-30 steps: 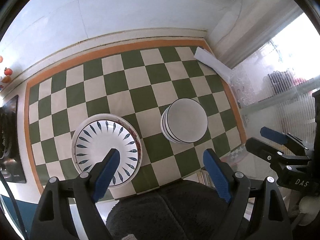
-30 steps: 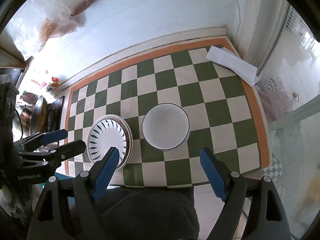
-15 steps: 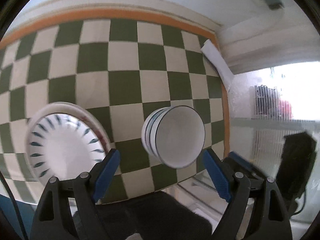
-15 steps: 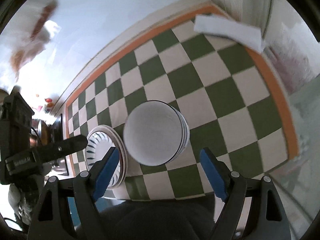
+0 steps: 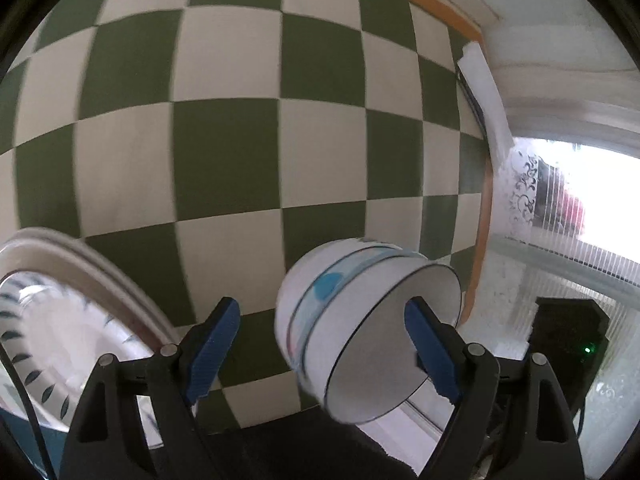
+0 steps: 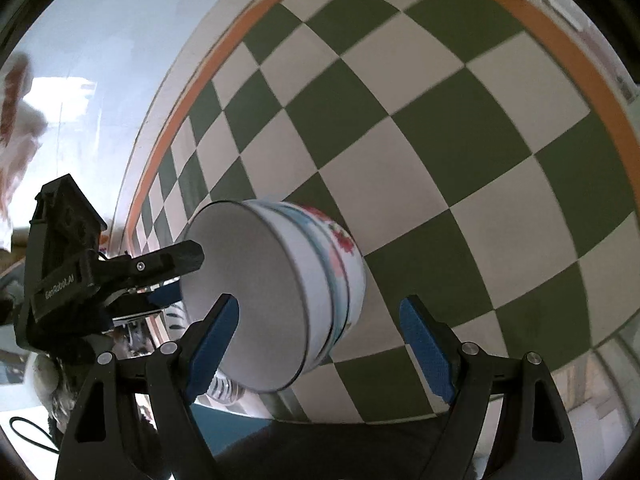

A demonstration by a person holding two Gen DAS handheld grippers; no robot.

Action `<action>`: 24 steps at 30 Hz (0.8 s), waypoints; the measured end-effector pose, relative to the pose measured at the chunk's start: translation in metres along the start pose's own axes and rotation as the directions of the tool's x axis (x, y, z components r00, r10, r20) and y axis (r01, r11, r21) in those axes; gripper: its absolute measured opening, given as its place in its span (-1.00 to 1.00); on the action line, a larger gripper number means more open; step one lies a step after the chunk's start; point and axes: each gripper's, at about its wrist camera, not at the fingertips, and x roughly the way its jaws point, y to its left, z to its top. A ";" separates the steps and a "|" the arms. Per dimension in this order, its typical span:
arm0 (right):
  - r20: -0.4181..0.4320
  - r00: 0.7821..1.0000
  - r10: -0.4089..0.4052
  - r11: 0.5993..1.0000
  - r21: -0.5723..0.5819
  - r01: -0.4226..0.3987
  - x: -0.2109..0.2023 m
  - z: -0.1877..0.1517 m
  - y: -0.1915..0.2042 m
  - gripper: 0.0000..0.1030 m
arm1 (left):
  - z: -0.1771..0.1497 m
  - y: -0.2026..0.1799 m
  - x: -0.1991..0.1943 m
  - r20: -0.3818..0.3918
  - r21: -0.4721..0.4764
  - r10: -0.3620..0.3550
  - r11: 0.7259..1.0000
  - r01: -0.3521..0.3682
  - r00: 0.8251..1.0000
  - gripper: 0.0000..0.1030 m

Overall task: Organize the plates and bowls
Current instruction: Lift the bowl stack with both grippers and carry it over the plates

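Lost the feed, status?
Left gripper and right gripper open, closing in on stacked bowls. Leaf-pattern plate alongside. Nothing blocking.

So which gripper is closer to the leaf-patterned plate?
Left. The left gripper hovers right beside the leaf-patterned plate, just to its right; the right gripper is farther off, beyond the stacked bowls.

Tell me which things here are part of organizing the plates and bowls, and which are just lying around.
Part of the job:
stacked bowls
leaf-patterned plates
left hand-held gripper, open
right hand-held gripper, open

Just lying about:
checkered mat under the dishes
folded white paper at the mat's far edge
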 end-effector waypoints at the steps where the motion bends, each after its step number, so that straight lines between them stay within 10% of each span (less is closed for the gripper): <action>1: -0.007 1.000 0.012 1.000 0.008 -0.012 0.005 0.002 -0.003 0.65 | 0.001 -0.001 0.005 -0.012 0.007 0.003 1.000 -0.003 1.000 0.59; 8: -0.073 0.992 0.099 0.994 0.055 -0.095 0.040 0.010 -0.016 0.55 | 0.009 -0.005 0.025 -0.066 0.035 -0.014 0.999 0.017 0.998 0.20; 13: -0.099 0.988 0.122 0.991 0.062 -0.116 0.058 0.014 -0.018 0.05 | 0.006 -0.008 0.030 -0.044 0.119 -0.009 0.993 0.015 0.999 0.20; 24: -0.109 0.984 0.139 0.990 0.019 -0.138 0.070 0.014 -0.013 0.00 | -0.004 -0.009 0.027 0.000 0.139 -0.017 0.990 0.017 1.000 0.20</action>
